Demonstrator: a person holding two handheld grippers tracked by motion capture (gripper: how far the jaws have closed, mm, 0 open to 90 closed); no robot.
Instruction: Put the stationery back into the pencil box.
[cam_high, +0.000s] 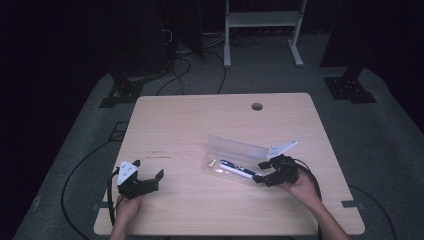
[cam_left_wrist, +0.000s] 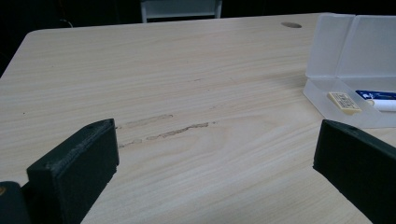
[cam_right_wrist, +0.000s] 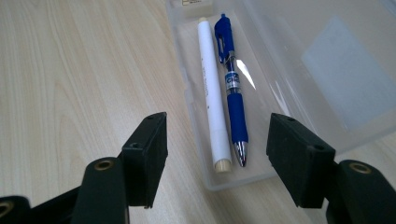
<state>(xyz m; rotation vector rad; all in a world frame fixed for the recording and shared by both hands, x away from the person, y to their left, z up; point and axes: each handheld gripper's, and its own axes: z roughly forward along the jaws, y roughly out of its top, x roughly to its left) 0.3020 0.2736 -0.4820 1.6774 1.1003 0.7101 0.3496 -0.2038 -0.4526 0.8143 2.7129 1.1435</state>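
Dim room, lit table; soft shadows, slightly blurred high view, glare on case lid

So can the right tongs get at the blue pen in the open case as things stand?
Probably yes. The right tongs are open and aimed into the clear case, whose lid is folded back. The blue pen lies uncovered, though the white pen lies right beside it and the near wall is close.

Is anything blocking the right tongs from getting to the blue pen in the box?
Nothing visible does. The box lies open, and the right tongs stand open at its near end. The blue pen lies uncovered beside a white pen, only the low box wall in front.
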